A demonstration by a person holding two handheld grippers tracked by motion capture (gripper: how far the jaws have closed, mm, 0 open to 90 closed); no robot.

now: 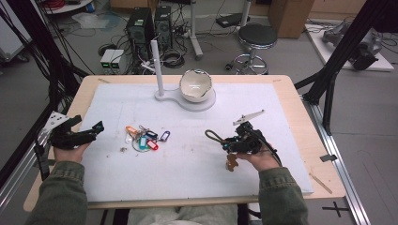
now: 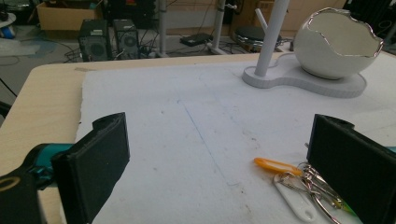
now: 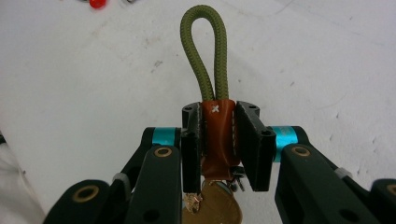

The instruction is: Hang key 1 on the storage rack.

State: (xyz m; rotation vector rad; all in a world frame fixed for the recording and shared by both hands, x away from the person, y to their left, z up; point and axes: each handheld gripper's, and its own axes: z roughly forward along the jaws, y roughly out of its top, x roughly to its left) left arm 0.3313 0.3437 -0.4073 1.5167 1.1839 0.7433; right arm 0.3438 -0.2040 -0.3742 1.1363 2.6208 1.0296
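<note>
The right hand-held gripper (image 3: 219, 144) is clamped on the brown leather tab (image 3: 217, 135) of a key fob, one jaw pressed to each side of it. The fob's long axis runs straight along the jaws: its olive cord loop (image 3: 205, 56) juts out beyond the jaw tips, while a brass-coloured piece (image 3: 212, 205) hangs behind them, toward the hand. In the high view the same loop (image 1: 213, 136) points away from the right hand-held gripper (image 1: 230, 144) toward the worktop's middle, and the brown end (image 1: 231, 162) dangles just below the hand, above the white mat (image 1: 197, 173).

The left hand-held gripper (image 2: 219, 168) has its jaws wide apart with nothing between them. Just ahead of its right-hand jaw lies a bunch of key tags (image 2: 299, 186); an orange one (image 2: 275, 164) and a white one (image 2: 296, 198) are visible here, whereas the high view shows the whole bunch (image 1: 143, 138), with blue and red tags, beyond the left hand-held gripper (image 1: 94, 129). Farther ahead stands a white eggshell-shaped bowl (image 2: 336, 44) on a base with a post (image 2: 271, 35).
</note>
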